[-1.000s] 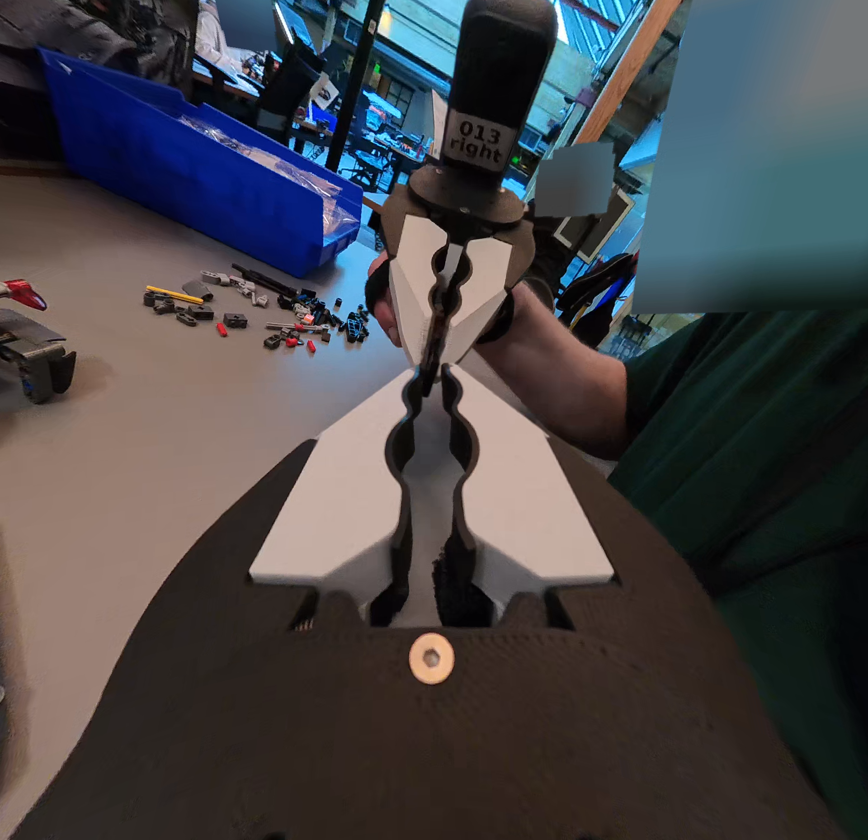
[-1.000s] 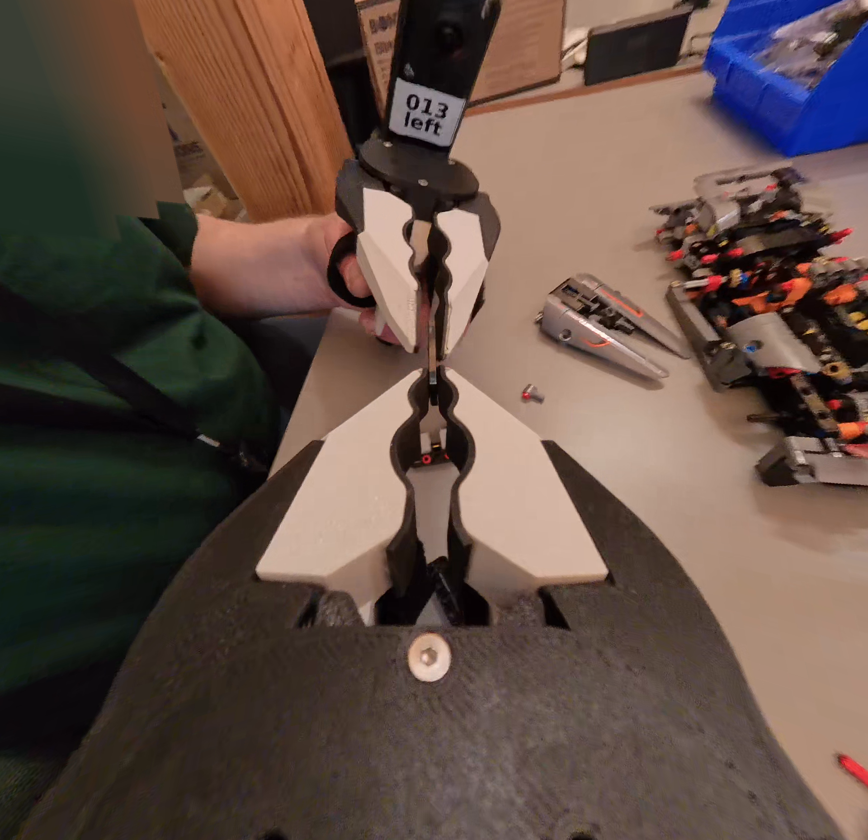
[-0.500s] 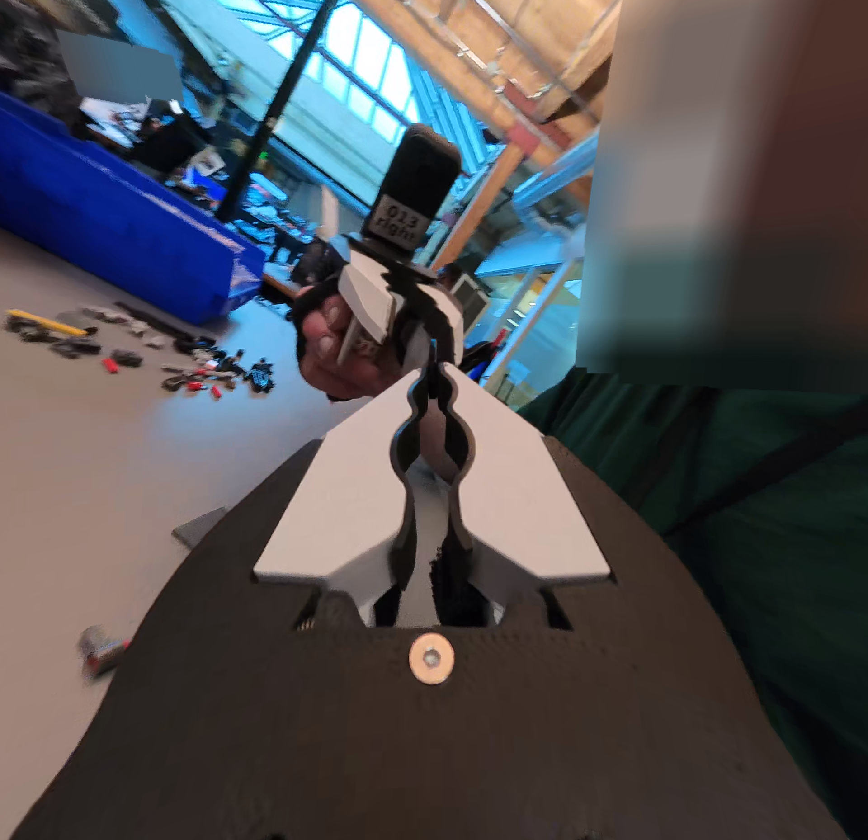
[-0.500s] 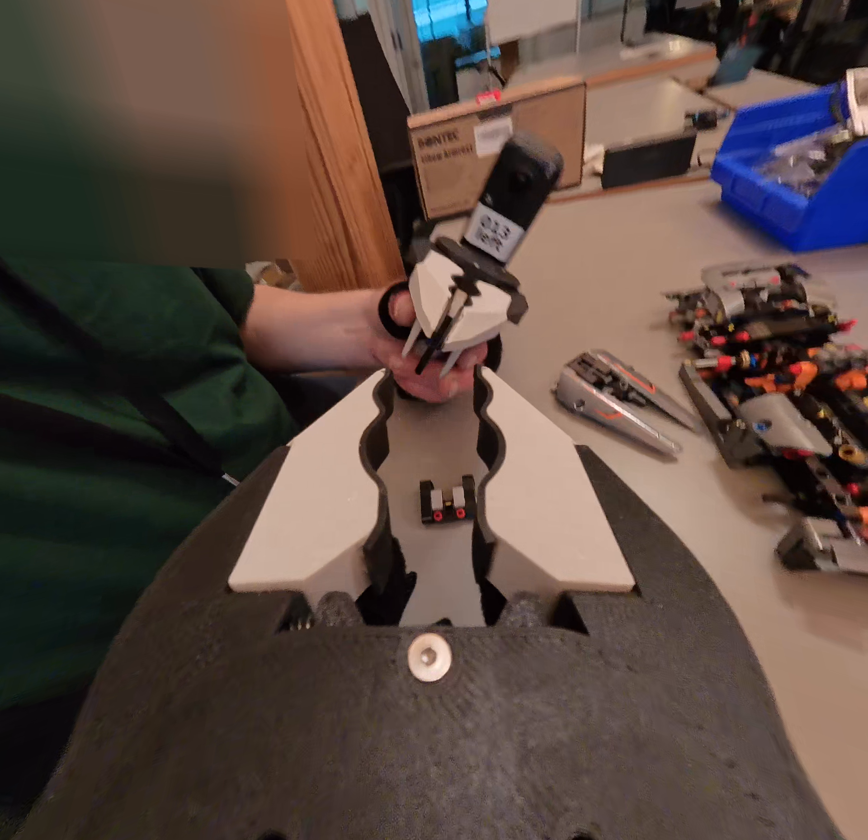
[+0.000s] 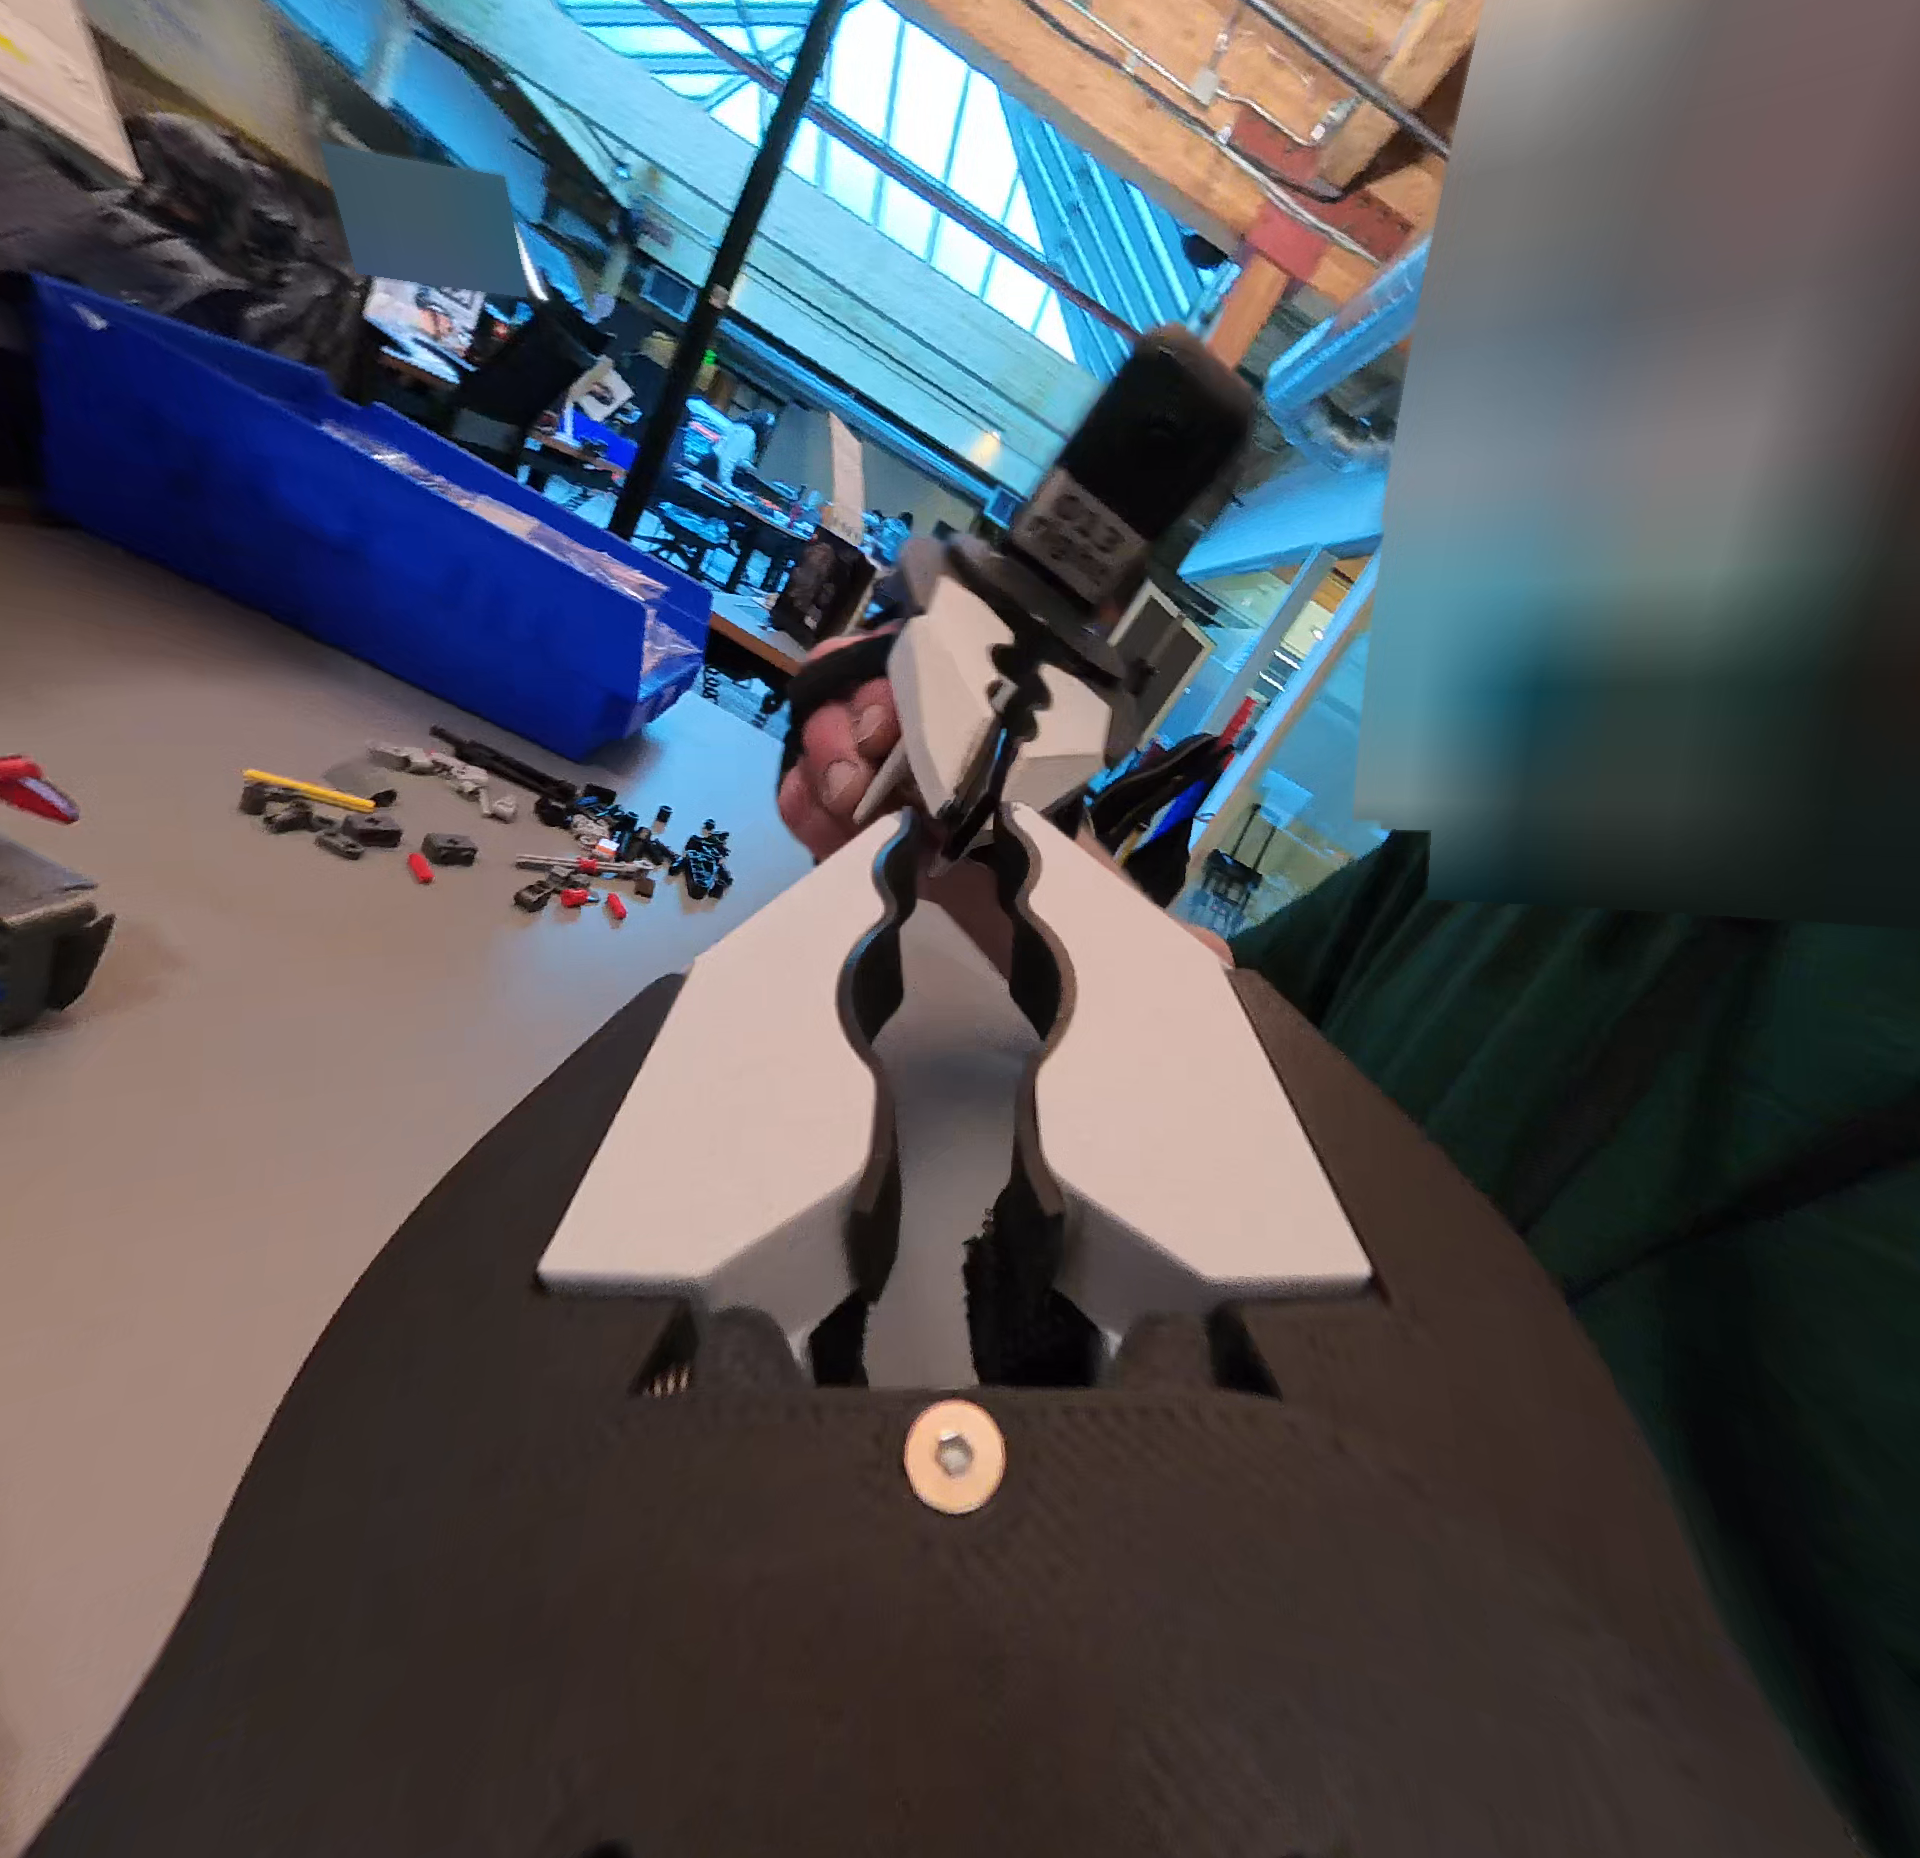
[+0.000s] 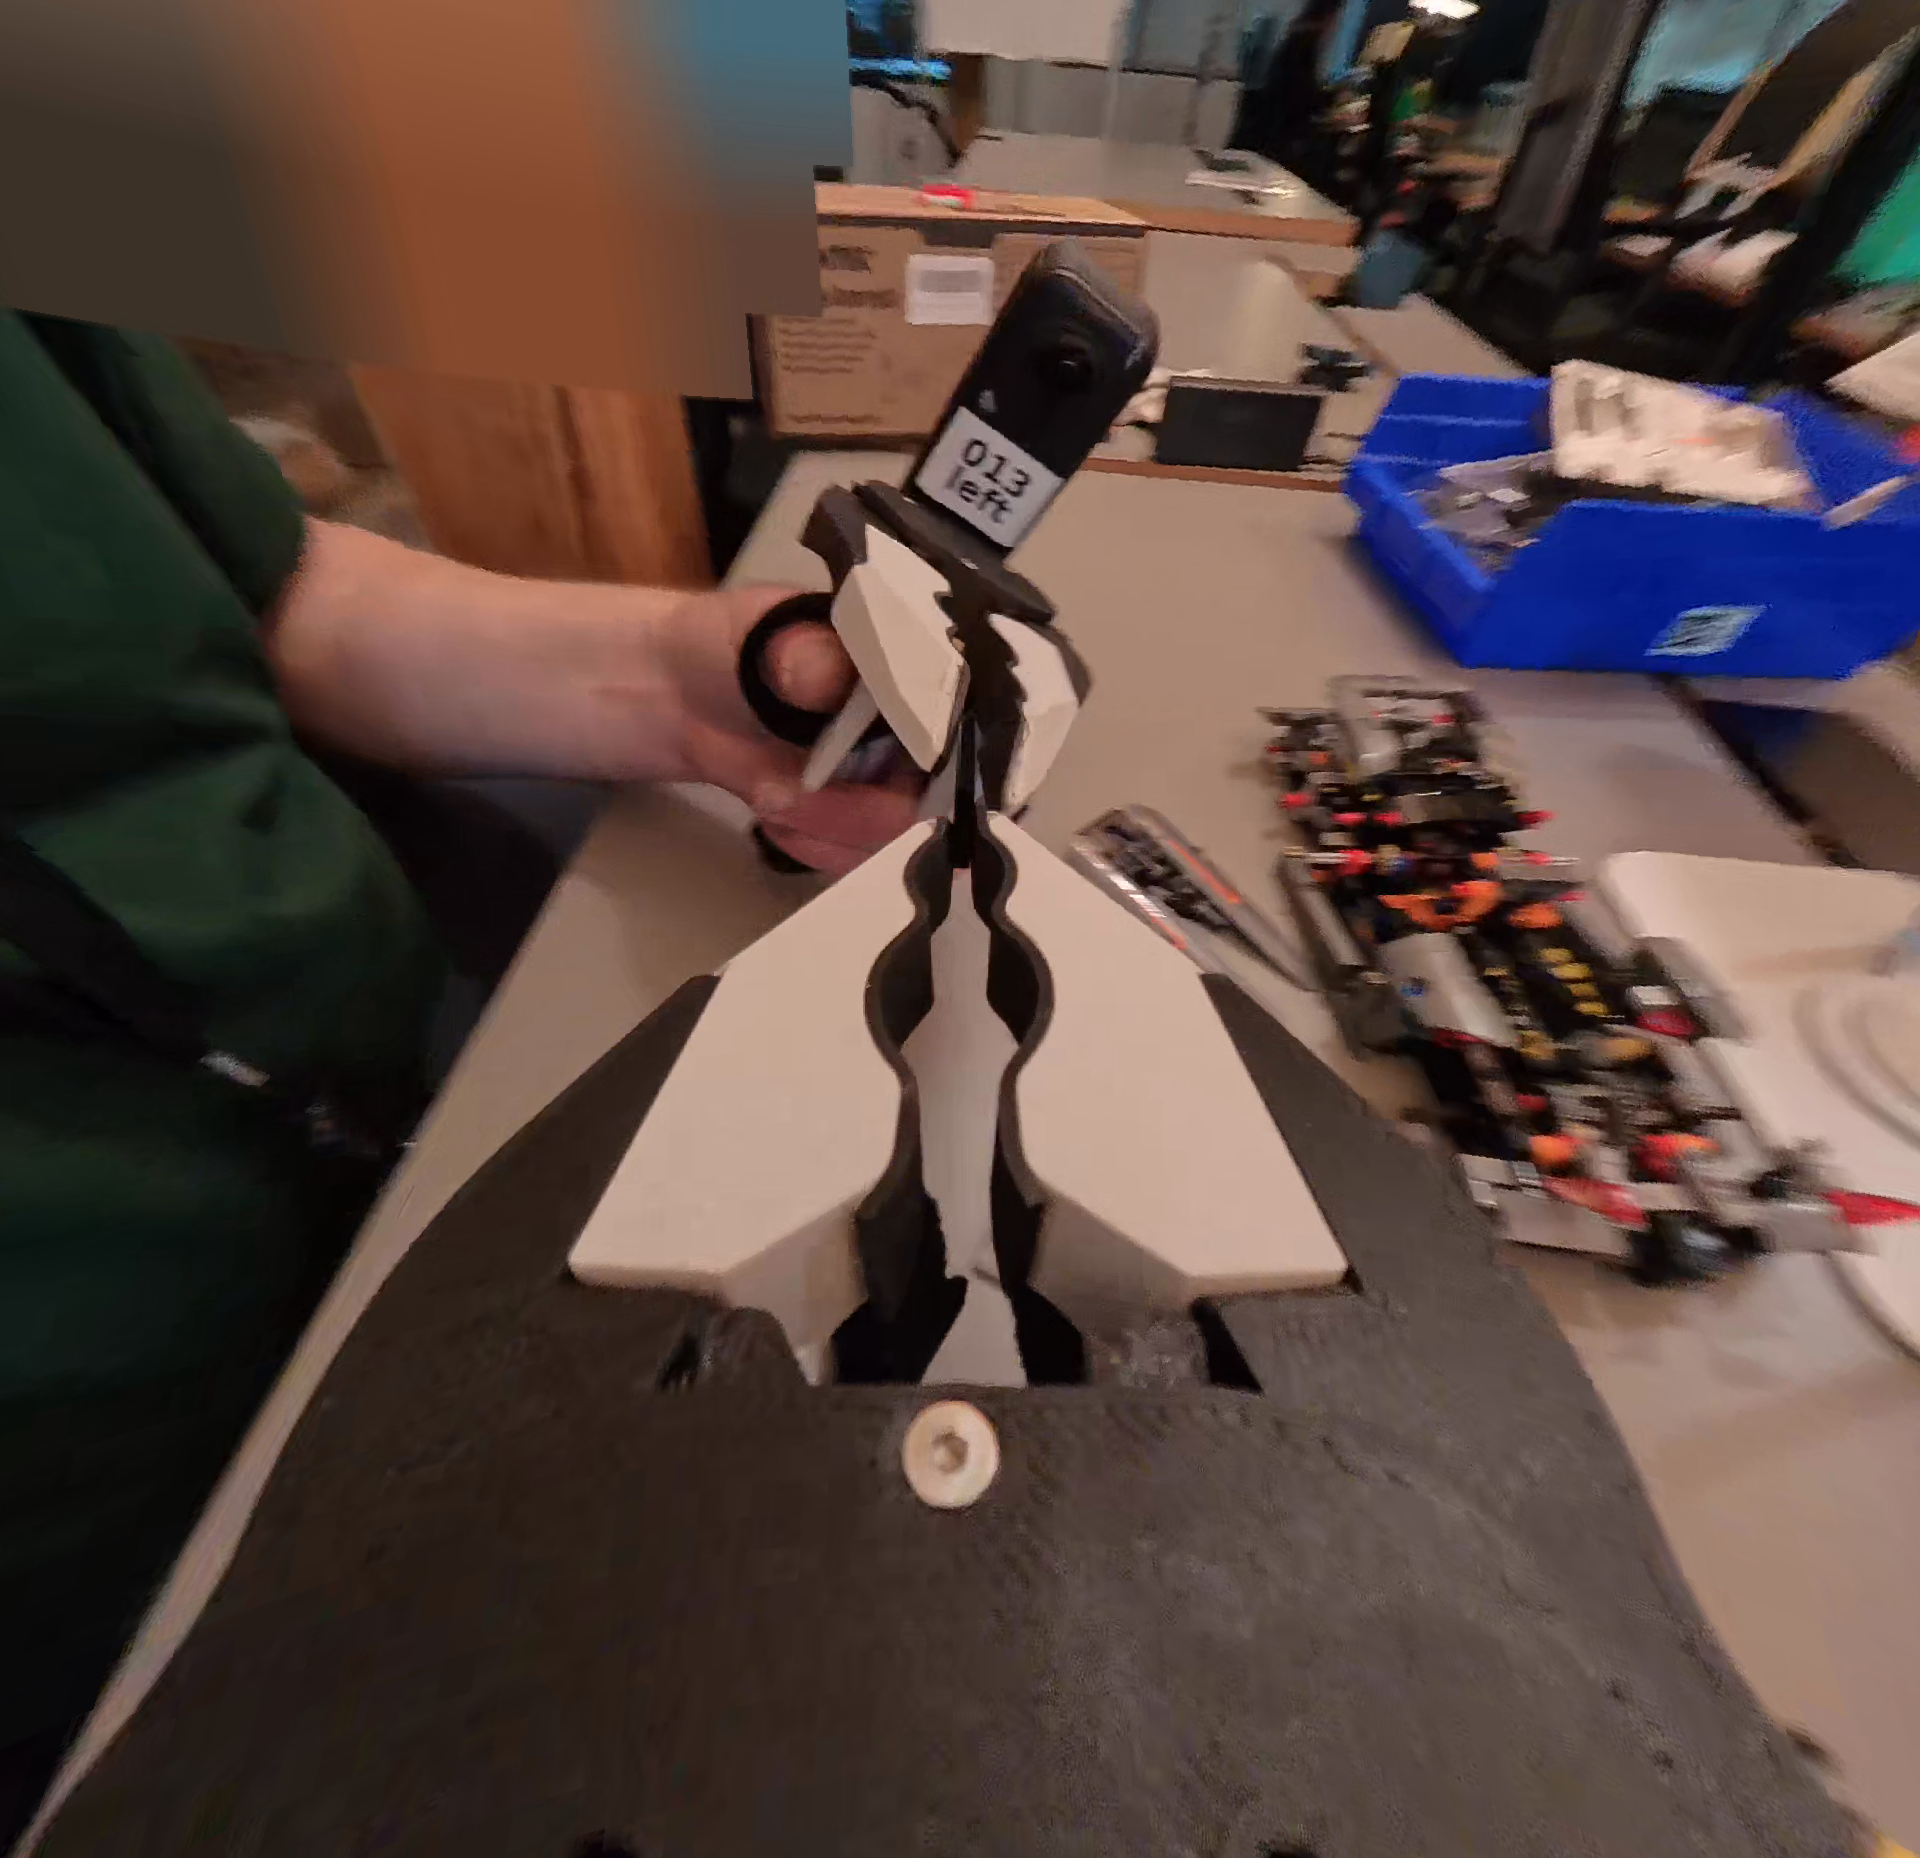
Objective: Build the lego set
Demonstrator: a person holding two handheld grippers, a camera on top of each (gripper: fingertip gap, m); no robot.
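The lego car [image 6: 1455, 977], long, black and grey with orange and red bits, lies on the grey table [image 5: 260, 1081], off to the right of the right gripper [image 6: 968, 840] in its own view. A grey wedge part [image 6: 1174, 873] sits just left of the car. Farther back on that side is a blue bin [image 6: 1662, 582]. In the left wrist view, loose pieces [image 5: 582, 852], black, grey, red and one yellow, are scattered on the table to the far left, in front of the bin. Both tools are up off the table, tip to tip in front of a person in a green shirt [image 6: 156, 873]. The left gripper [image 5: 958, 837] has its fingers partly apart, with the other tool's tips poking into the gap. The right gripper's fingers are drawn close, leaving only a thin slit. It's blurred there, so I can't tell whether anything is pinched.
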